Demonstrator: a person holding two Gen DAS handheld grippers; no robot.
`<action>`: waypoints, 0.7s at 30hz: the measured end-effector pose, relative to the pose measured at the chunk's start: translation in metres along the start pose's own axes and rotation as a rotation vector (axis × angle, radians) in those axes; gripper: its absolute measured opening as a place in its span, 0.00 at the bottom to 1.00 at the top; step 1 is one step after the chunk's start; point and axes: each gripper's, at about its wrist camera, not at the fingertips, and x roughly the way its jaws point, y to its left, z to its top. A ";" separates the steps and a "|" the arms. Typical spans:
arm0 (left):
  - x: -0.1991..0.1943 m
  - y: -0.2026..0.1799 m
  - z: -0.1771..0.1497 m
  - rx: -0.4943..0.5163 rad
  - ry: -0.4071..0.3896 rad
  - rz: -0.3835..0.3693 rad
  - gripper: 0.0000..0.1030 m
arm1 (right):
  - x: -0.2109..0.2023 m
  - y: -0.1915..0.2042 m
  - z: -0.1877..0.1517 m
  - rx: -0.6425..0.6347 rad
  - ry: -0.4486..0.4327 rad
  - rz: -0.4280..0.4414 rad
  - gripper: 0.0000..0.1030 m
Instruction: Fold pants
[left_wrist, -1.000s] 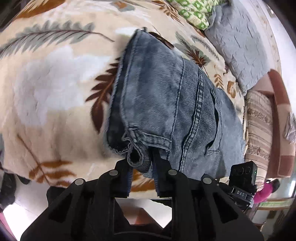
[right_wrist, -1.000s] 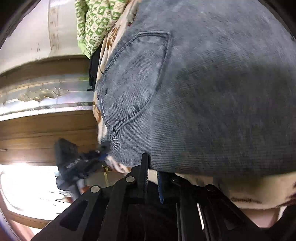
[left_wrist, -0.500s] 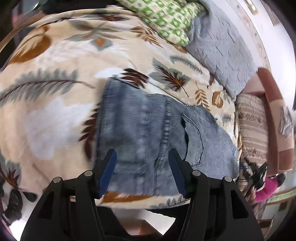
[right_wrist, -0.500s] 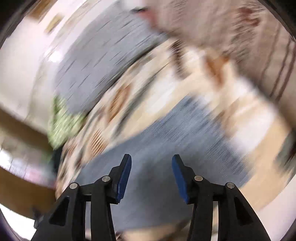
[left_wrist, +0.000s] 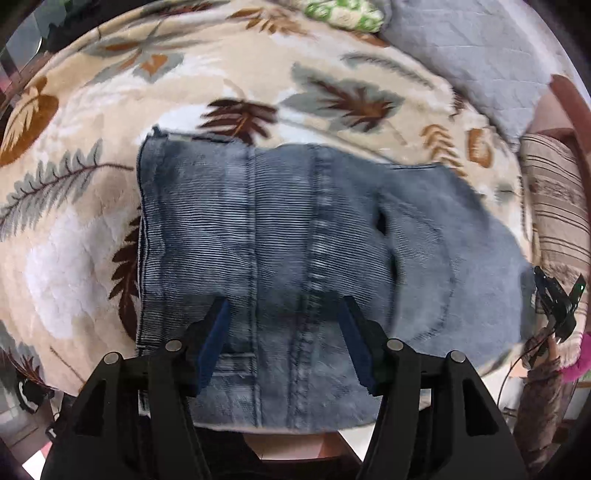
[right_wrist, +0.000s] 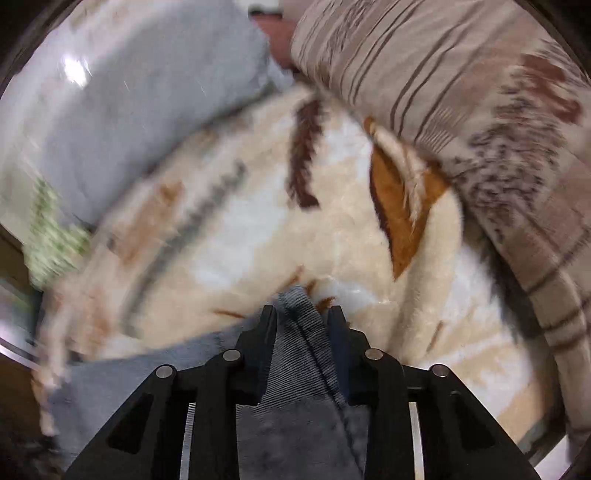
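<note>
Pants (left_wrist: 280, 236): grey-blue corduroy, folded into a flat block on the blanket, near its front edge; a back pocket faces up on the right part.
Left gripper (left_wrist: 284, 332): jaws wide apart, over the near edge of the pants, gripping nothing.
Right gripper (right_wrist: 303, 325): jaws partly closed around a raised ridge of pants (right_wrist: 295, 347) cloth that fills the gap between them.
Blanket (left_wrist: 92, 229): cream fleece with brown and grey leaf prints.
Pillow (left_wrist: 469, 62): grey, quilted, at the far right of the blanket.
Striped cover (right_wrist: 480, 122): brown-beige, touching the blanket's right side.

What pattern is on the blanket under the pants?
Cream blanket with brown, grey and orange leaf prints, clearest in the left wrist view.
</note>
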 end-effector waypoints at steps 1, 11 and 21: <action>-0.011 -0.006 -0.003 0.023 -0.011 -0.034 0.58 | -0.018 -0.006 -0.005 0.018 -0.029 0.056 0.31; -0.018 -0.141 -0.003 0.336 0.019 -0.063 0.67 | -0.089 -0.075 -0.123 0.217 -0.055 0.225 0.62; 0.046 -0.348 0.004 0.629 0.121 -0.004 0.67 | -0.054 -0.084 -0.148 0.370 -0.103 0.426 0.63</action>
